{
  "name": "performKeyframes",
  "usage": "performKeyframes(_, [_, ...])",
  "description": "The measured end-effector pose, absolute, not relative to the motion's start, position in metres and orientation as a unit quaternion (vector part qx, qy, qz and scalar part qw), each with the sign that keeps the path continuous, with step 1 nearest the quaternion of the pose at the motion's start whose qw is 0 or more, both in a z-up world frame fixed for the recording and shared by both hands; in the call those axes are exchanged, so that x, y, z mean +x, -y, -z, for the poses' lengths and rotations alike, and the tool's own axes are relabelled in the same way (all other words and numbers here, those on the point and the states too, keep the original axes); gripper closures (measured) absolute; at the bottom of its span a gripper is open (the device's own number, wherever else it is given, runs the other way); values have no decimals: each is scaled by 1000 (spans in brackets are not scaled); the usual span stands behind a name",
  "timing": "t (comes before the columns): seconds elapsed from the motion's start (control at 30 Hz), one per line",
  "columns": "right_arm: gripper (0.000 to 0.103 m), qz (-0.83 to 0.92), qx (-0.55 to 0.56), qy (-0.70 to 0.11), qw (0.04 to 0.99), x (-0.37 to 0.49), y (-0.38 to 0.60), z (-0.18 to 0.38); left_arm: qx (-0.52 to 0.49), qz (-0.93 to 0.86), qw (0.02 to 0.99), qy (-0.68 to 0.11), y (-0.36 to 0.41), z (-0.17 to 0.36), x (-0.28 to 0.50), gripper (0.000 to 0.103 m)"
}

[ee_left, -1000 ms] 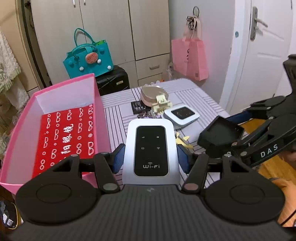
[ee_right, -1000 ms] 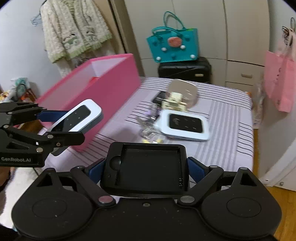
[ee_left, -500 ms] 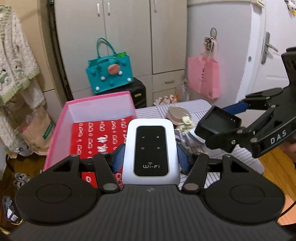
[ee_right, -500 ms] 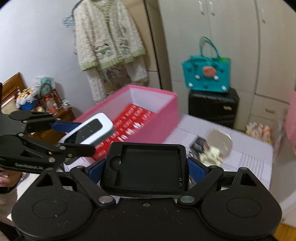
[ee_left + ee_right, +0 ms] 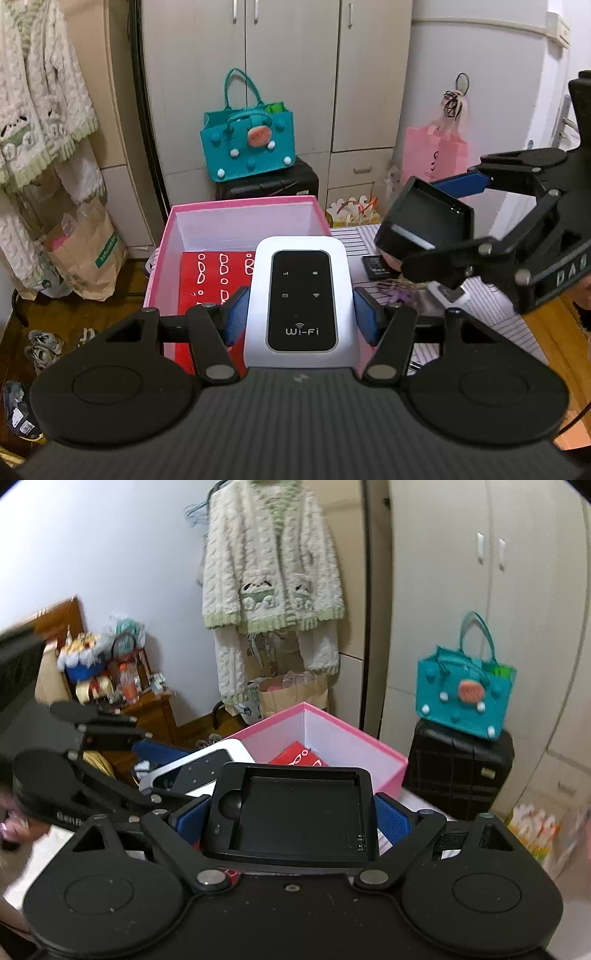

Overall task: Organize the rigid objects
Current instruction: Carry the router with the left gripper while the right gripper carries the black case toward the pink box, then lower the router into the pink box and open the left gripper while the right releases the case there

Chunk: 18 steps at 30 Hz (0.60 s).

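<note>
Above the pink box (image 5: 162,258) I have both hand-held grippers up in the air, each one loaded. My left hand-held gripper (image 5: 300,317) clamps a white router (image 5: 301,299) by its long sides between the blue pads (image 5: 236,317), its black face with the Wi-Fi mark turned up; it hangs over the box's right part, above the red packet (image 5: 210,277) lying on the box floor. My right hand-held gripper (image 5: 293,812) grips a black tray (image 5: 295,816), hollow side up, by its two sides, just beside the router and to its right. On the striped bench (image 5: 487,310) to the right of the box I see a small black card (image 5: 376,263) and some blurred small things. A teal bag (image 5: 251,147) sits on a black case (image 5: 269,182) behind the box
</note>
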State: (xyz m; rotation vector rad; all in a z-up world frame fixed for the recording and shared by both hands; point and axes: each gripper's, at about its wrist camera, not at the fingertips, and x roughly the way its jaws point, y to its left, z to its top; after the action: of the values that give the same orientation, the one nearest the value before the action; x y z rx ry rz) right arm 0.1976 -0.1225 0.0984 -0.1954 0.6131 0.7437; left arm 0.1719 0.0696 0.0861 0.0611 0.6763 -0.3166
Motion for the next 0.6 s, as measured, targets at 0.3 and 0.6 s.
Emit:
performKeyframes(0.3, [9, -375, -148, -291, 868, 262, 83, -74, 35, 114, 925, -361, -86, -53, 249, 45])
performKeyframes(0.6, [9, -385, -247, -319, 830, 302, 53, -44, 29, 115, 911, -395, -101, -34, 307, 45])
